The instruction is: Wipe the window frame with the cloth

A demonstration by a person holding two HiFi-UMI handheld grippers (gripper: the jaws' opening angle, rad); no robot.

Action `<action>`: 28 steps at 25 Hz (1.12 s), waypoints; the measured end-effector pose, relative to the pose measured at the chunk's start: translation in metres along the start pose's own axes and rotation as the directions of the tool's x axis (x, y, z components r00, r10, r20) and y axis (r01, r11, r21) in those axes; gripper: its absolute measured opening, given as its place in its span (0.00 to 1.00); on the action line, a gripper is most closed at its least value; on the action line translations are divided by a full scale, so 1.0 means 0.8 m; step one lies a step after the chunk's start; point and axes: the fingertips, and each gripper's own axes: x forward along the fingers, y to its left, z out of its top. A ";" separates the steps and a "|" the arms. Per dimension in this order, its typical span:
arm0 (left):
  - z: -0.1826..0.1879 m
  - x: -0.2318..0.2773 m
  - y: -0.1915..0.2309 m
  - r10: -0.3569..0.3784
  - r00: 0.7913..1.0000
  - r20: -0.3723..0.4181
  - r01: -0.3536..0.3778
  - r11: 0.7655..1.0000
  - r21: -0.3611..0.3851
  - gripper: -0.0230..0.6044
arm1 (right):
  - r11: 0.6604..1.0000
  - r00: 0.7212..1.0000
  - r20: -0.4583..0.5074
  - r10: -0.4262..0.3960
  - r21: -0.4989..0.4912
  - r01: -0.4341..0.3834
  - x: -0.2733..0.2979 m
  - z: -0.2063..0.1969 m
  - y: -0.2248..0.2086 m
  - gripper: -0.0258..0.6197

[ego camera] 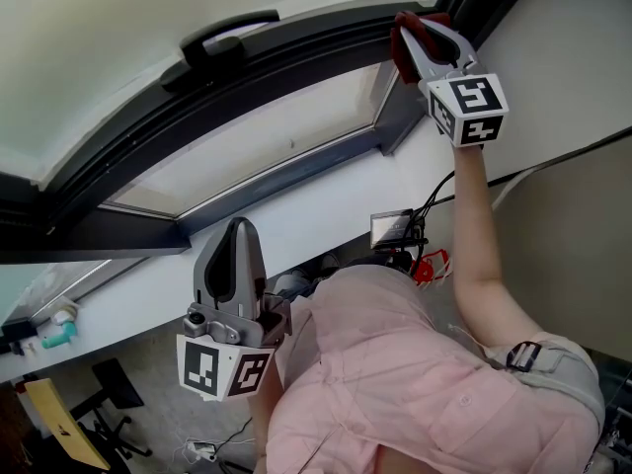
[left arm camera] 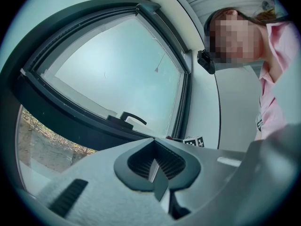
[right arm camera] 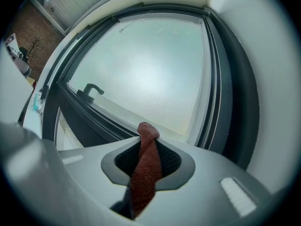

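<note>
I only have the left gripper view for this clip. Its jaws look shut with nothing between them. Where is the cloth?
Observer: The right gripper is shut on the cloth, a reddish-brown knit strip pinched between its jaws.
Operator: Is it anywhere near the frame?
Observer: Yes. The head view shows that gripper raised to the upper right corner of the dark window frame, with the cloth at the frame. I cannot tell whether it presses on it.
Operator: And where does the left one sit?
Observer: The head view shows the left gripper held low in front of the person's chest, apart from the frame.
</note>
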 end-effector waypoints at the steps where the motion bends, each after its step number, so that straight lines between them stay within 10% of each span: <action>1: 0.000 0.000 0.000 0.000 1.000 0.000 0.000 1.000 0.000 0.03 | 1.000 1.000 0.000 -0.002 0.001 0.002 0.000 0.000 -0.001 0.15; 28: -0.002 0.010 -0.002 0.005 1.000 -0.005 -0.005 1.000 0.003 0.03 | 1.000 1.000 0.019 -0.015 0.020 0.015 -0.004 -0.003 -0.011 0.15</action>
